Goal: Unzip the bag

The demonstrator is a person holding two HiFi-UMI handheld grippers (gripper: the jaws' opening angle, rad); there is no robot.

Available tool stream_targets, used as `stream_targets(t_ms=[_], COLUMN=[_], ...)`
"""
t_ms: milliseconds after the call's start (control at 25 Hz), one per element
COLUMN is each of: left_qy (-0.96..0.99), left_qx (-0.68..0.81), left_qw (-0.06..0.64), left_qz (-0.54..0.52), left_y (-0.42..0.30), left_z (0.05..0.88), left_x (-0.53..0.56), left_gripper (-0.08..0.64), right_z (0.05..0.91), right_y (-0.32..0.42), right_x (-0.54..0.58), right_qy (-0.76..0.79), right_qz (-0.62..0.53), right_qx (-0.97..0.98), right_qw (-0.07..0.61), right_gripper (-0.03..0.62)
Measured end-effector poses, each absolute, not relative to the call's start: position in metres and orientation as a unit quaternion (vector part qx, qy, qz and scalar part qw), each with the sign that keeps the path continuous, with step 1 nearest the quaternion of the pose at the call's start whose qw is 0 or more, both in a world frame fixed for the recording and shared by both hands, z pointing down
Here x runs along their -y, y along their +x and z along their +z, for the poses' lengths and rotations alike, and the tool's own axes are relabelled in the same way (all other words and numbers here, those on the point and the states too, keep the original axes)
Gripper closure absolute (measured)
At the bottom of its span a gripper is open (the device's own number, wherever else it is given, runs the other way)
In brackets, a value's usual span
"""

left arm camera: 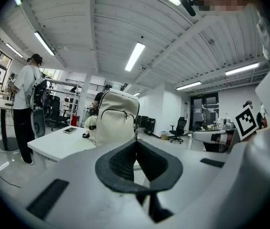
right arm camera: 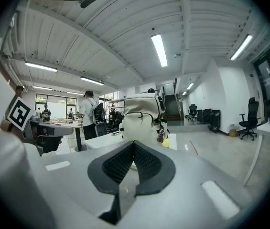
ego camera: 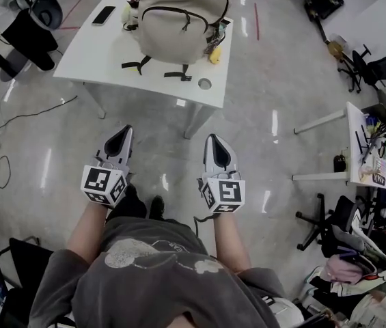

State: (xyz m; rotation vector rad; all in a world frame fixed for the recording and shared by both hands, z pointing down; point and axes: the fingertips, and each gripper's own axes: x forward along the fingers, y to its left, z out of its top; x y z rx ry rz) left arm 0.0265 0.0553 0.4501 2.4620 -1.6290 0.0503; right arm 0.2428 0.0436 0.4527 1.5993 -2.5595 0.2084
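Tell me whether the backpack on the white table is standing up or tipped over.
Upright. The backpack stands on its base on the table in both gripper views.

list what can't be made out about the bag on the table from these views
- Backpack: its top is cut off by the head view's upper edge; zip pulls too small.
- Its lower part: left gripper view, hidden behind the shut left gripper.
- Yellow item beside it: too small to identify, every view.

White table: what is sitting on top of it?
A beige backpack, a dark phone and a small yellow object beside it. Whatever lies beneath or behind the backpack is covered.
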Motion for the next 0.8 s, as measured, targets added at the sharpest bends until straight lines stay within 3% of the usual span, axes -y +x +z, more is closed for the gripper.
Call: stream_targets(t_ms=[520, 800], left_qy=[0.852, 0.858], left_qx=[0.514, 0.504], left_qw=[0.097, 0.099], left_qz=[0.017, 0.011], left_y=[0.039, 0.022], left_z=[0.45, 0.44], left_x=[-0.089, -0.126], left_gripper=[0.554, 0.554], right_z=[0.456, 0.449], right_y=[0.242, 0.206], right_x=[-0.089, -0.127], right_qy=[0.55, 0.539], right_qz=[0.071, 0.069], right_qx=[0.83, 0.836], right_qw=[0.056, 0.082], right_gripper=[0.603, 0.603])
